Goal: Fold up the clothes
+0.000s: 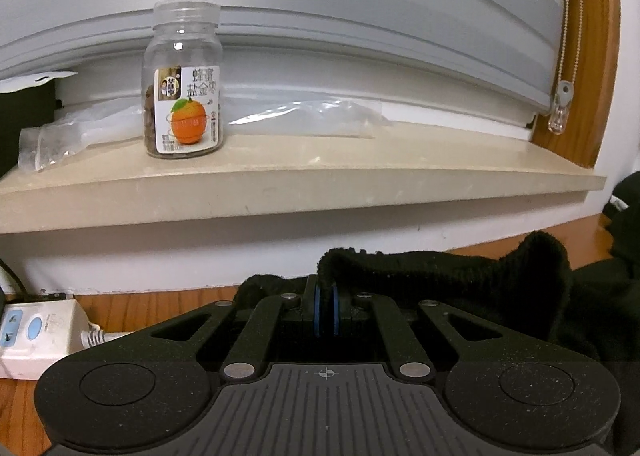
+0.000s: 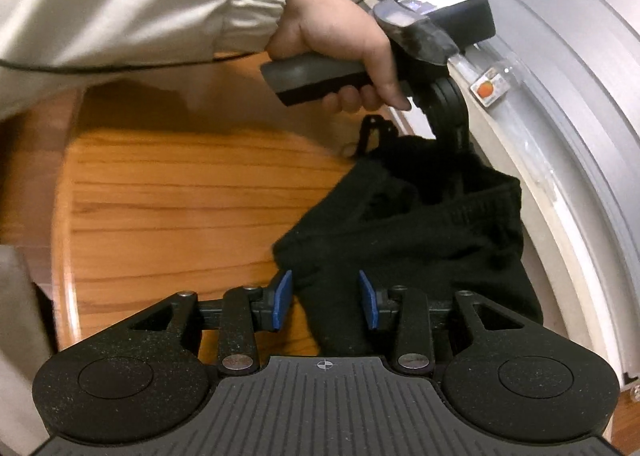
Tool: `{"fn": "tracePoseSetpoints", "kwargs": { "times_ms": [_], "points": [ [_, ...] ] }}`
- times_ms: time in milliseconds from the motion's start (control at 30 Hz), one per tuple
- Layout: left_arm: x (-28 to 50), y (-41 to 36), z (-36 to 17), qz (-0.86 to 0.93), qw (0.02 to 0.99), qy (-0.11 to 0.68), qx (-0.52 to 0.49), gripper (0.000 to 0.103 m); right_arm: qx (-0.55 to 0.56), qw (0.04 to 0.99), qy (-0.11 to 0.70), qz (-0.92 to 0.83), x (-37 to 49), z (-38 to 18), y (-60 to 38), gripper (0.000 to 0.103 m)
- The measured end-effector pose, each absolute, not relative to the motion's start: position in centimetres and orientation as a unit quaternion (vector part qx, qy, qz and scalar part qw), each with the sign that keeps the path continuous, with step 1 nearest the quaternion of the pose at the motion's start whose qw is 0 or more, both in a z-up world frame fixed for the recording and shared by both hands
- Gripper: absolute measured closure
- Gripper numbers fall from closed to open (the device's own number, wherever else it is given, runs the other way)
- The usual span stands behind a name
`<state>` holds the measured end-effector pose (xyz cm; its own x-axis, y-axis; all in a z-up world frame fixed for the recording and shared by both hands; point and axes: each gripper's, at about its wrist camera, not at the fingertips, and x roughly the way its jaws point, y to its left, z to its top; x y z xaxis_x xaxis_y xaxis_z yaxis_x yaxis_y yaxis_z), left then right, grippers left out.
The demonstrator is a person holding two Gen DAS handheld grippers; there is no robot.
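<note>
A clear jar [image 1: 182, 82] stands on the window sill [image 1: 320, 180], toward its left end. Its white label reads 蜂蜜盐金枣 above a picture of an orange. The smaller print on it is too small to read.

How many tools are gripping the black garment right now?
1. The left tool is shut on an edge of the black garment near the windowsill. The right tool is open, with cloth between its fingers.

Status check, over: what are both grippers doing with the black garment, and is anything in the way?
Left gripper shut on black garment edge. Right gripper open, fabric between its pads. Garment part-lifted over wooden table. Jar up on sill, clear.
</note>
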<state>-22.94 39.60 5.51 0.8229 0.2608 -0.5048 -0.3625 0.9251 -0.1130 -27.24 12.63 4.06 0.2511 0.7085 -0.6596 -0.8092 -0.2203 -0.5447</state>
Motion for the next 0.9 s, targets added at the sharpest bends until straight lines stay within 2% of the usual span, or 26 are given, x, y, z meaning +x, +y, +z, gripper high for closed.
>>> {"fn": "tracePoseSetpoints", "kwargs": {
  "times_ms": [133,200,300,433,733,900],
  "points": [
    [-22.8,39.5,5.2,0.164,0.948,0.252,-0.101,0.097,-0.495,0.619,0.052,0.607,-27.5,3.5,12.8,0.067],
    [-22.8,39.5,5.1,0.163,0.949,0.252,-0.099,0.097,-0.502,0.615,0.053,0.606,-27.8,3.3,12.7,0.079],
    [-23.4,39.7,5.6,0.166,0.952,0.237,-0.098,0.097,-0.505,0.621,0.03,0.598,-27.7,4.5,11.8,0.085],
    [-25.1,40.5,7.8,0.186,0.957,0.195,-0.111,0.097,-0.498,0.648,-0.003,0.576,-26.9,9.5,10.1,0.086],
    [-31.2,42.1,16.6,0.258,0.958,0.084,-0.089,0.098,-0.449,0.711,-0.069,0.537,-26.2,22.5,6.3,0.088],
    [-32.7,43.7,16.6,0.261,0.954,0.117,-0.088,0.098,-0.395,0.705,-0.072,0.584,-28.1,26.3,5.0,0.088]
  ]
}}
